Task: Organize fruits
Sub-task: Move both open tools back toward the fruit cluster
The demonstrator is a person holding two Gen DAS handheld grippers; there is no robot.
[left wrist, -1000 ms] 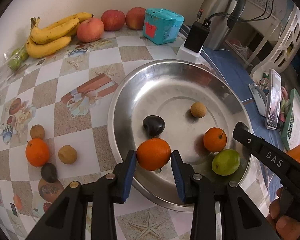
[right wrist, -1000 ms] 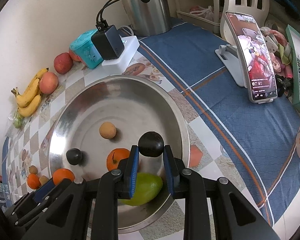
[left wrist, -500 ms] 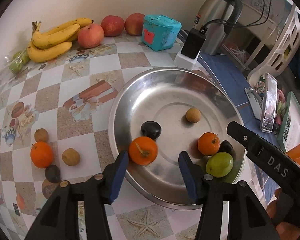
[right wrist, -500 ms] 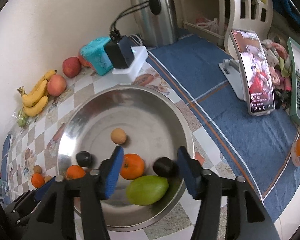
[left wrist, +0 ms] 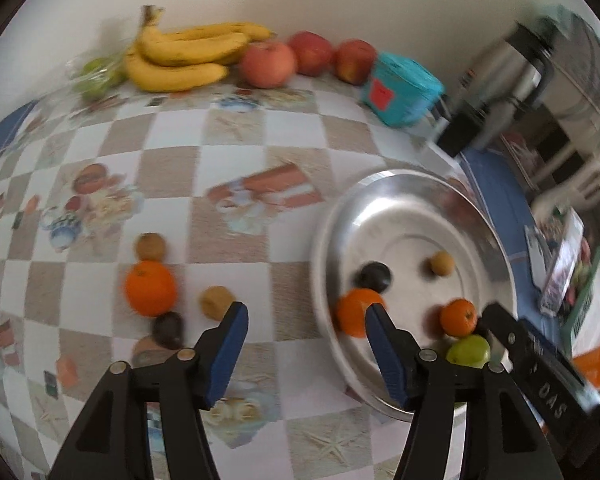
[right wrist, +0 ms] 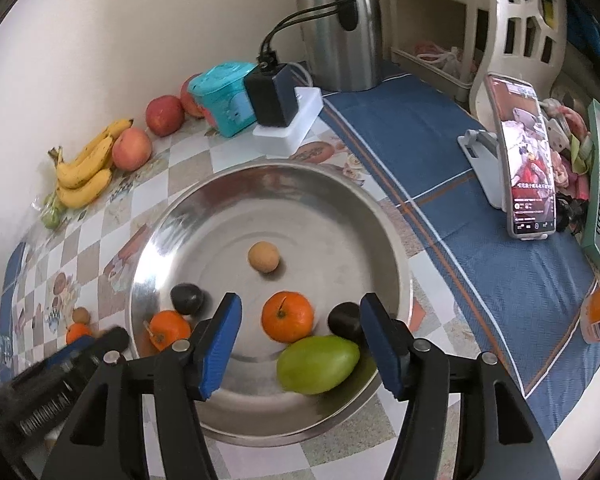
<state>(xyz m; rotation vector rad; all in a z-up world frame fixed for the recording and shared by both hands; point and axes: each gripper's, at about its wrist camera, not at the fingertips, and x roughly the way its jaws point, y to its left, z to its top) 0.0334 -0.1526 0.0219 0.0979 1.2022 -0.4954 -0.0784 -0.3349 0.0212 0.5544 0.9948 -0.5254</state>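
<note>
Both grippers are empty with jaws opening: the left gripper [left wrist: 302,340] faces the loose orange [left wrist: 150,288] ahead-left on the table, the right gripper [right wrist: 300,340] hangs over the steel bowl [right wrist: 236,184]; judged next: collecting remaining fruit.

The right gripper [right wrist: 300,344] hangs over the steel basin [right wrist: 204,208], jaws opening with nothing pressed between them. Under it lie a green mango [right wrist: 318,364], a mandarin [right wrist: 287,317] and a dark plum [right wrist: 345,320] beside the mango. A tan longan [right wrist: 263,256] sits mid-basin. Bananas [right wrist: 86,172] line the wall.
</note>
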